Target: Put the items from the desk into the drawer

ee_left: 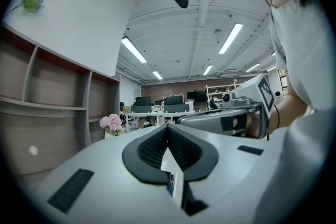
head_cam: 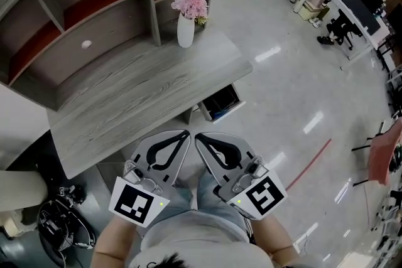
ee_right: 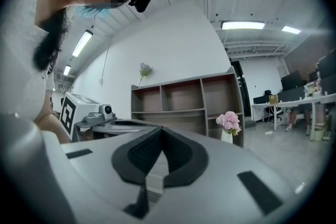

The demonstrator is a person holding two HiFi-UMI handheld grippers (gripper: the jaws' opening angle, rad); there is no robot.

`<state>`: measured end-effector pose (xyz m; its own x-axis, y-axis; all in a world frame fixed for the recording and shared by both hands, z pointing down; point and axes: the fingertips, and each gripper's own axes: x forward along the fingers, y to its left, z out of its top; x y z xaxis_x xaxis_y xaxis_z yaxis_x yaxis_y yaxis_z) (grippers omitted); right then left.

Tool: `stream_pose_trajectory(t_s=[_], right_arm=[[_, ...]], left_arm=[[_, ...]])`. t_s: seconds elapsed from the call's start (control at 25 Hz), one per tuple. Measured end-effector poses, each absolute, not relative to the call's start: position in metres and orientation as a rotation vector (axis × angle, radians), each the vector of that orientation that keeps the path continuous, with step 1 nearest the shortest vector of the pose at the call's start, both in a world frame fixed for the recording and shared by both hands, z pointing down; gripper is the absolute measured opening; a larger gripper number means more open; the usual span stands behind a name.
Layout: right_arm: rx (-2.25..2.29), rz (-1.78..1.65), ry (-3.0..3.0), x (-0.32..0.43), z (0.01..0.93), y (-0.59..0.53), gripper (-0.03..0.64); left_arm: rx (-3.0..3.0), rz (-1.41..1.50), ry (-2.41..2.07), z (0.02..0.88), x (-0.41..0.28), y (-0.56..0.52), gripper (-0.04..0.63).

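Observation:
A white vase of pink flowers (head_cam: 186,21) stands at the far right corner of the grey wooden desk (head_cam: 132,100), and also shows in the left gripper view (ee_left: 112,124) and the right gripper view (ee_right: 229,124). A small white object (head_cam: 86,44) lies in the shelf unit behind the desk. Below the desk's right end a drawer (head_cam: 218,102) stands pulled out, with something blue inside. My left gripper (head_cam: 186,134) and right gripper (head_cam: 198,137) are held side by side close to my body, off the desk's near edge. Both are shut and hold nothing.
The shelf unit (head_cam: 94,3) with red-lined compartments rises along the desk's far side. A tangle of black cables (head_cam: 59,223) lies on the floor at lower left. Office desks and chairs (head_cam: 339,3) stand far to the right across shiny floor.

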<state>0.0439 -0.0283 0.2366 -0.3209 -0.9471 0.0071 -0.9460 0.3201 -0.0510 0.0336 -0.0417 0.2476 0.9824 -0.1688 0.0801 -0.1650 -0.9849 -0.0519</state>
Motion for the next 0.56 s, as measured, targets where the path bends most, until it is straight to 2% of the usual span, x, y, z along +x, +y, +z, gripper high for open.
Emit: stream_pose_trajectory(t_s=[0.56], right_arm=[[-1.771, -0.029, 2.539, 0.028, 0.232, -0.035, 0.006]], left_arm=[[-3.073, -0.119, 0.307, 0.246, 0.012, -0.046, 0.008]])
